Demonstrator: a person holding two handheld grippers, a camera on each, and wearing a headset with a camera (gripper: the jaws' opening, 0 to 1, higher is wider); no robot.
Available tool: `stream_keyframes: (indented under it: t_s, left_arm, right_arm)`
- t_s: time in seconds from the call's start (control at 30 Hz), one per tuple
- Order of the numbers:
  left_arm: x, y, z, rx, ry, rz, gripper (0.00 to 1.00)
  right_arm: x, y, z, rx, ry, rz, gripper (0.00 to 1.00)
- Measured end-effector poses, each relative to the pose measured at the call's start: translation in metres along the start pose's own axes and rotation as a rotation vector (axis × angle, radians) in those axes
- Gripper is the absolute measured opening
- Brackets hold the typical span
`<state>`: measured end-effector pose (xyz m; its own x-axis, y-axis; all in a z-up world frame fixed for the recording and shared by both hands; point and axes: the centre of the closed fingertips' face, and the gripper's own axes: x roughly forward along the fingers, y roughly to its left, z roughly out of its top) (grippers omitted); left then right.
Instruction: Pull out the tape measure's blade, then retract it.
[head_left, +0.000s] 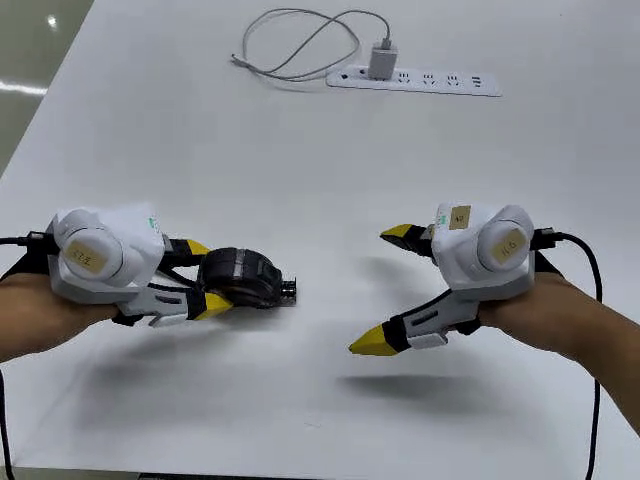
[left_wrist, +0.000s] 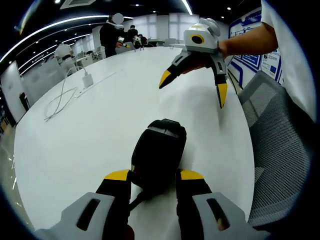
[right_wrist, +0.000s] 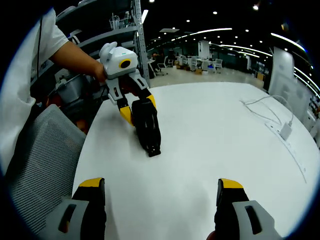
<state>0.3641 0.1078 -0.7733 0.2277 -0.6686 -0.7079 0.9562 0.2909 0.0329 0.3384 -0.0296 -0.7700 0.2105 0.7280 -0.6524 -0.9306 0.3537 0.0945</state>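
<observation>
A black tape measure (head_left: 243, 277) lies on its side on a white bench (head_left: 300, 150), in the lower left of the head view. Its mouth points toward the middle of the frame, and the small end hook (head_left: 290, 290) sits right at that mouth. No length of blade shows, so the blade is wound inside the case. The left gripper (head_left: 208, 276), white with yellow-tipped jaws, has its jaws closed narrowly around the back of the case, one on each side, pinning it to the bench. The right gripper (head_left: 380, 290) is at the lower right of the head view, well apart from the tape measure. Its jaws are spread wide, hold nothing, and point toward the hook. Judging by this, the case is secured but the pulling step is not under way: the right gripper has yet to reach the hook and close on it. Drawing the blade out and letting it run back appear to lie ahead. At the upper middle of the head view, far from the work, a white power strip (head_left: 420, 80) carries a plugged-in charger (head_left: 383, 60) with a looped cable (head_left: 290, 45).
</observation>
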Motion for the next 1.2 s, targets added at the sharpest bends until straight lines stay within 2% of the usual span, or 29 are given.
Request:
stream_keyframes:
  t_s: [0.2,0.3,0.43,0.53,0.97,1.0,1.07,1.2]
  left_arm:
    - [0.0,0.001,-0.001,0.014,0.011,-0.008,0.29]
    - [-0.001,0.002,-0.001,0.041,0.034,-0.016,0.27]
    - [-0.002,0.002,-0.002,0.032,0.032,-0.008,0.27]
    - [-0.003,0.003,-0.002,0.029,0.03,-0.007,0.26]
    - [-0.002,0.002,-0.003,0.028,0.037,-0.02,0.25]
    - [-0.003,0.004,-0.005,0.086,0.058,-0.022,0.25]
    - [-0.002,0.004,-0.004,0.047,0.058,-0.025,0.25]
    - [-0.001,0.003,-0.005,0.053,0.055,-0.033,0.24]
  right_arm:
    - [0.007,0.0,0.003,-0.018,0.005,0.013,0.89]
    - [0.01,0.0,0.004,-0.025,0.009,0.019,0.88]
    - [0.014,0.0,0.005,-0.034,0.008,0.025,0.84]
    - [0.019,0.0,0.003,-0.049,0.024,0.029,0.78]
    - [0.043,0.004,0.014,-0.098,0.013,0.075,0.58]
    - [0.045,0.005,0.016,-0.11,0.012,0.081,0.55]
    - [0.049,0.006,0.017,-0.132,0.014,0.083,0.52]
    - [0.057,0.008,0.021,-0.145,0.006,0.094,0.45]
